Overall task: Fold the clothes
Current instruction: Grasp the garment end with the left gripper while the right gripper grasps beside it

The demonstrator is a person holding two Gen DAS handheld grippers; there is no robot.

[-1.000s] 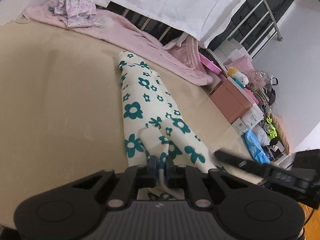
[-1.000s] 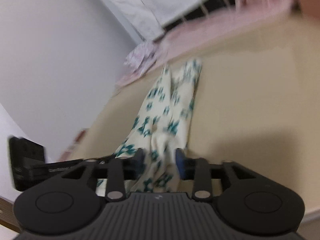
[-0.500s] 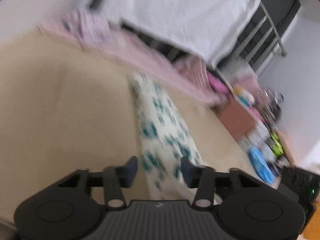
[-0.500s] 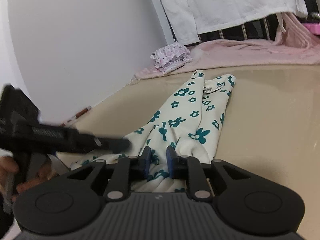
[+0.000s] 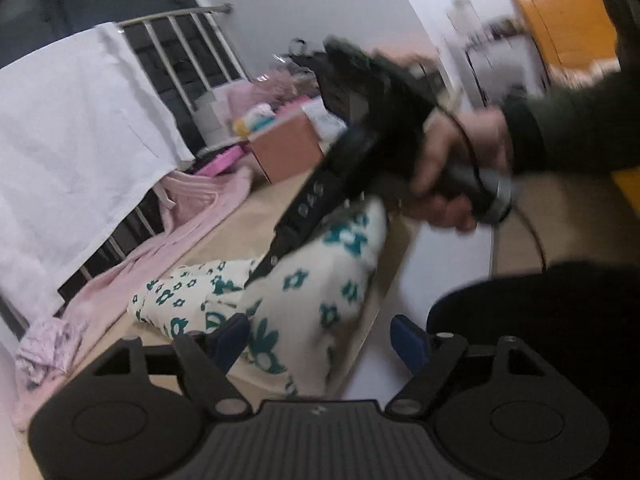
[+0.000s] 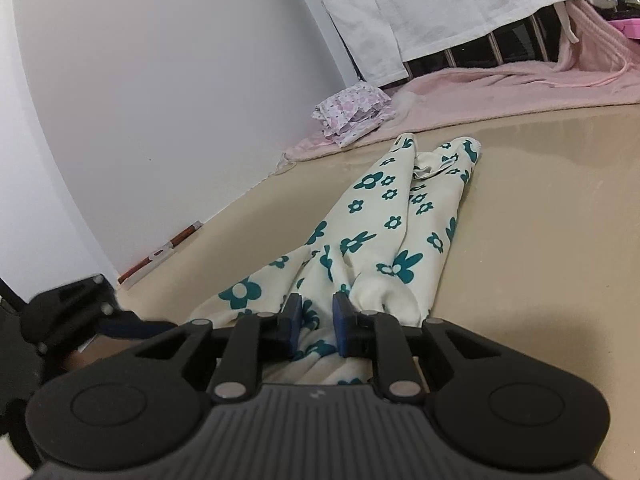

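A cream garment with teal flowers (image 6: 384,216) lies stretched along the beige table (image 6: 540,200), its near end bunched. My right gripper (image 6: 317,316) is shut on that bunched end, with cloth squeezed between the blue pads. In the left wrist view the garment (image 5: 312,292) lies at the table's edge. There a hand (image 5: 452,168) holds the right gripper (image 5: 260,270), whose tips press into the fabric. My left gripper (image 5: 322,338) hovers near the same end with its jaws opening. The cloth shows beyond its wide gap and neither pad touches it.
A pink fleece blanket (image 6: 500,88) and a small folded pink-print cloth (image 6: 352,112) lie at the table's far side under a white sheet (image 6: 420,8) hung on a metal rail. A red-and-white stick (image 6: 160,256) lies by the wall. Boxes (image 5: 288,148) stand beyond the table.
My left gripper let go of the garment, spread its jaws and rolled round until it faces the right gripper. The right gripper closed on the bunched cloth and stayed near the same place.
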